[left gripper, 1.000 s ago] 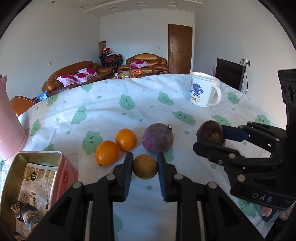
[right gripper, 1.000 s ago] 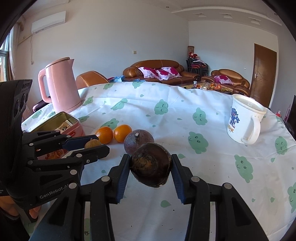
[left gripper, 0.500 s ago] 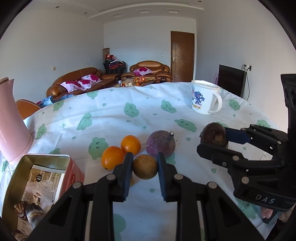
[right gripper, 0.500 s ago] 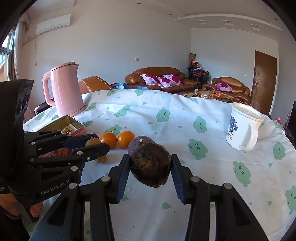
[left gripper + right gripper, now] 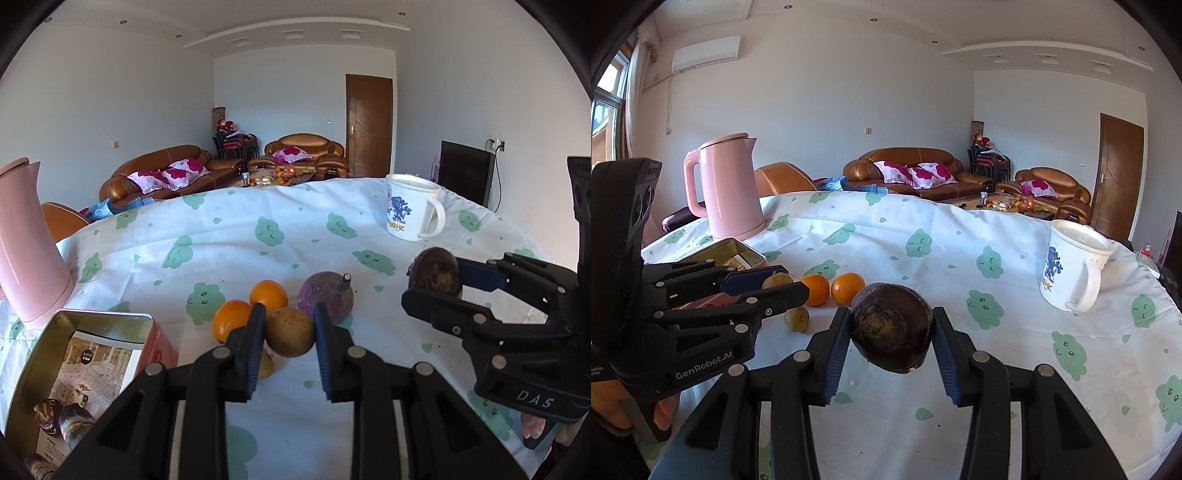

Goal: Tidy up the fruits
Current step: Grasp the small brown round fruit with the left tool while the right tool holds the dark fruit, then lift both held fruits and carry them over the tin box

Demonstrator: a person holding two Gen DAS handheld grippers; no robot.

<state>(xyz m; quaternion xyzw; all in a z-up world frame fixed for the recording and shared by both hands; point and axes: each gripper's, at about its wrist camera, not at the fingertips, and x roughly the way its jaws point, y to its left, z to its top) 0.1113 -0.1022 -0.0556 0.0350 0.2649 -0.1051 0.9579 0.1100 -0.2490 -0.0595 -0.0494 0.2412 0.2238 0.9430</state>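
Observation:
My left gripper (image 5: 289,332) is shut on a small round brown fruit (image 5: 290,336) and holds it above the tablecloth. Two oranges (image 5: 268,294) (image 5: 232,319) and a purple fruit (image 5: 326,301) lie just beyond it. Another small brown fruit (image 5: 797,319) lies on the cloth below it. My right gripper (image 5: 892,334) is shut on a dark brown fruit (image 5: 891,331), lifted off the table. It shows at the right of the left wrist view (image 5: 436,273).
An open pink tin (image 5: 40,369) with a leaflet and dark items stands at the left. A pink kettle (image 5: 727,188) stands behind it. A white mug (image 5: 1071,271) stands at the right. The table (image 5: 960,236) has a white cloth with green prints.
Both grippers have risen with their fruits and tilted up; the table's fruits sit lower in both views. The grips are unchanged.

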